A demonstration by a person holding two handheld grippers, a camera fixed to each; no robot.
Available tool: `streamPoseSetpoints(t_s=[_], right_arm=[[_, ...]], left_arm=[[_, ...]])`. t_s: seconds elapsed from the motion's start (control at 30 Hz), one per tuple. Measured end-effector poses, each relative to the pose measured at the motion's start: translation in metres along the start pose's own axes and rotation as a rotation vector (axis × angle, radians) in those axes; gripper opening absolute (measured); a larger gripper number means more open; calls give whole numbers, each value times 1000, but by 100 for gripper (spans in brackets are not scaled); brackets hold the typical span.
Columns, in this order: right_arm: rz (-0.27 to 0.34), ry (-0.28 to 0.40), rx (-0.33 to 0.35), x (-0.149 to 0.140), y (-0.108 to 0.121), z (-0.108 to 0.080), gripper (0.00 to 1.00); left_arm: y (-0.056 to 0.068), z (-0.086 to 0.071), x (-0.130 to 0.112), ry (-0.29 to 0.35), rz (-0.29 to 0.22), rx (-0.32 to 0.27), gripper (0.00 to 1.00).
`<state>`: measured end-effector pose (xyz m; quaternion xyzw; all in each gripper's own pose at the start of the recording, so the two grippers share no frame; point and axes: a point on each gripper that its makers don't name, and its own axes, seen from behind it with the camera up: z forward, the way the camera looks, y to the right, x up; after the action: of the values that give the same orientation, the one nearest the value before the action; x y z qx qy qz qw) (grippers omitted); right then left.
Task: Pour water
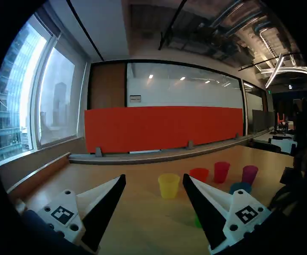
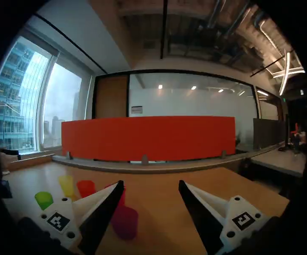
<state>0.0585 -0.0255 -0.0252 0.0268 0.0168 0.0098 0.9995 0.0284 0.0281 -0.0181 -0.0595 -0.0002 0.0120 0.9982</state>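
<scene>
The left gripper point(image 1: 153, 176) and right gripper point(image 2: 150, 182) hang wide open and empty above a wooden table point(image 1: 145, 229), where the yellow cup point(image 1: 169, 185), orange cup point(image 1: 199, 173) and purple cup point(image 1: 249, 174) stand clustered, another, apparently green, half hidden.

Left gripper view: the green cup point(image 1: 197, 221) sits almost wholly behind one finger point(image 1: 204, 208) of my left tongs point(image 1: 154, 177); I get a sliver only. The blue cup point(image 1: 240, 187) loses its base behind the same finger. Far right is too dark to read. Wall sign point(image 1: 135, 98) too small.

Right gripper view: the red cup point(image 2: 122, 194) is mostly behind a finger point(image 2: 104, 212) of my right tongs point(image 2: 150, 183), and the purple cup point(image 2: 127, 222) is partly covered. A dark shape point(image 2: 9, 152) at the left edge is cut off, so I can't tell what it is.
</scene>
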Motion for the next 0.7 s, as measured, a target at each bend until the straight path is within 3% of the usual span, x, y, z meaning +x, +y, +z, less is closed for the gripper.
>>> streamPoseSetpoints(t_s=[0.27,0.7], right_arm=[[-1,39,-47,4,8,-1,100],[-35,41,-71,0,6,-5,100]], left_arm=[[-5,4,8,34,-12,29,100],[-10,4,7,44,0,68,100]])
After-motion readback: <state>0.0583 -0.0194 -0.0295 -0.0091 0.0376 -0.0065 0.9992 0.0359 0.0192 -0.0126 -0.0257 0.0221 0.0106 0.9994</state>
